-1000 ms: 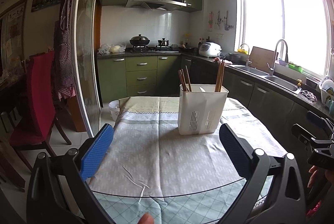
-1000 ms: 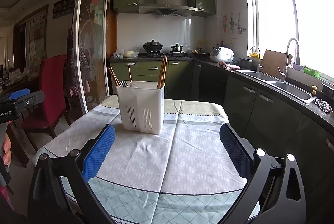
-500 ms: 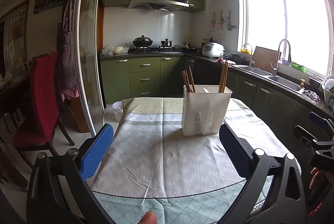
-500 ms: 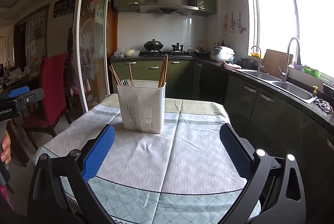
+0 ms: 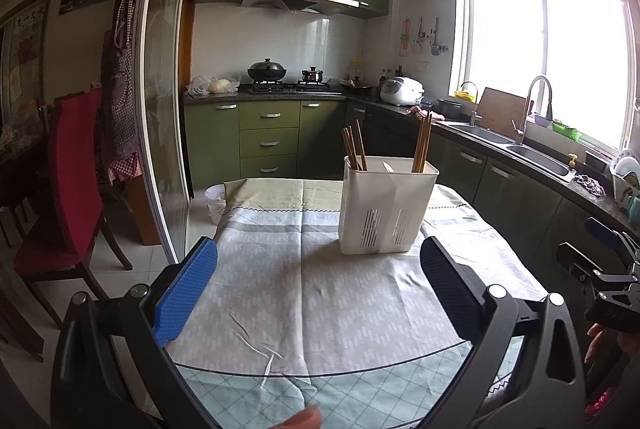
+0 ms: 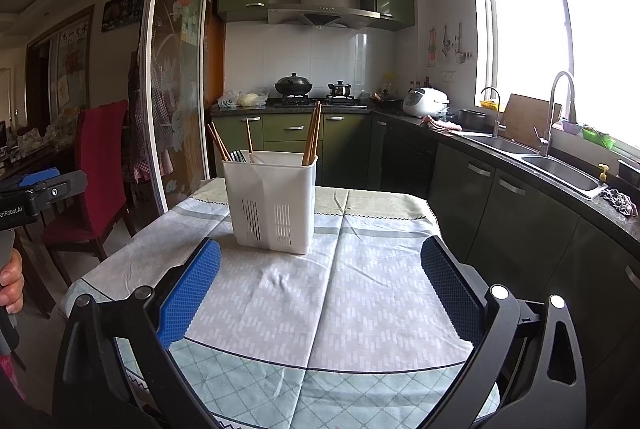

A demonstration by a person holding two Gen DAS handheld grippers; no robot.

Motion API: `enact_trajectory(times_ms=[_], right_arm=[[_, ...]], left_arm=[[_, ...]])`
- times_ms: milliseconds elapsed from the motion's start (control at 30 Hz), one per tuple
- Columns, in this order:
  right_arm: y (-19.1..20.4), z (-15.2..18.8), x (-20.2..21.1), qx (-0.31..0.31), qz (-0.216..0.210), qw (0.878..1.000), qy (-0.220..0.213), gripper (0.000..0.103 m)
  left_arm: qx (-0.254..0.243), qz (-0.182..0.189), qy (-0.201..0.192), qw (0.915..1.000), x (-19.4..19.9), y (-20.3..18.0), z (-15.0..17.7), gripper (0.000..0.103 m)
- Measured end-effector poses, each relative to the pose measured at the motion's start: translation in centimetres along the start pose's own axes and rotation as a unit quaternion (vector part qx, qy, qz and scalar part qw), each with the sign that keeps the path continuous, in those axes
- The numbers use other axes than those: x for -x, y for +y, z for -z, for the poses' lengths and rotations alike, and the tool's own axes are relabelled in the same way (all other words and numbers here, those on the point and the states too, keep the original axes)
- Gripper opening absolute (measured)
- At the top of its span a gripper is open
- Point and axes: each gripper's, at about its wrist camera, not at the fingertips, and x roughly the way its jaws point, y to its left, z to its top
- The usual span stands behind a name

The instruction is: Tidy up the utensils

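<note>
A white slotted utensil holder stands upright on the table's far half; it also shows in the right wrist view. Brown chopsticks lean in its left compartment and a second bunch in its right one. In the right wrist view the chopsticks stand in it, with a dark utensil and a pale one. My left gripper is open and empty, held back from the holder above the near tablecloth. My right gripper is open and empty, likewise short of the holder.
The table carries a grey-and-teal patterned cloth with a rounded near edge. A red chair stands left of the table. A glass sliding door is at left. Green cabinets and a sink counter run along the right.
Both grippers stay open and empty. The left view has drifted slightly, with the holder shifting a little in frame. The right view is almost unchanged.
</note>
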Motion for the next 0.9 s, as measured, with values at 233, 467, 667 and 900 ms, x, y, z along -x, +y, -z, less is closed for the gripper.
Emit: enact_trajectory(times_ms=[233, 467, 667, 900], right_arm=[[-0.01, 0.05, -0.04, 0.000, 0.000, 1.000, 0.000, 0.099], [-0.05, 0.20, -0.13, 0.000, -0.001, 1.000, 0.001, 0.099], [-0.05, 0.20, -0.11, -0.001, -0.002, 1.000, 0.001, 0.099], [-0.05, 0.36, -0.23, -0.002, -0.002, 1.000, 0.001, 0.099]], left_arm=[[-0.002, -0.045, -0.009, 0.9989, 0.20, 0.11, 0.16, 0.097], [-0.010, -0.050, 0.003, 0.9987, -0.16, 0.10, 0.33, 0.097], [-0.013, -0.049, 0.004, 0.9987, -0.13, -0.14, 0.42, 0.097], [-0.020, -0.043, 0.003, 0.9989, -0.02, -0.29, 0.41, 0.097]])
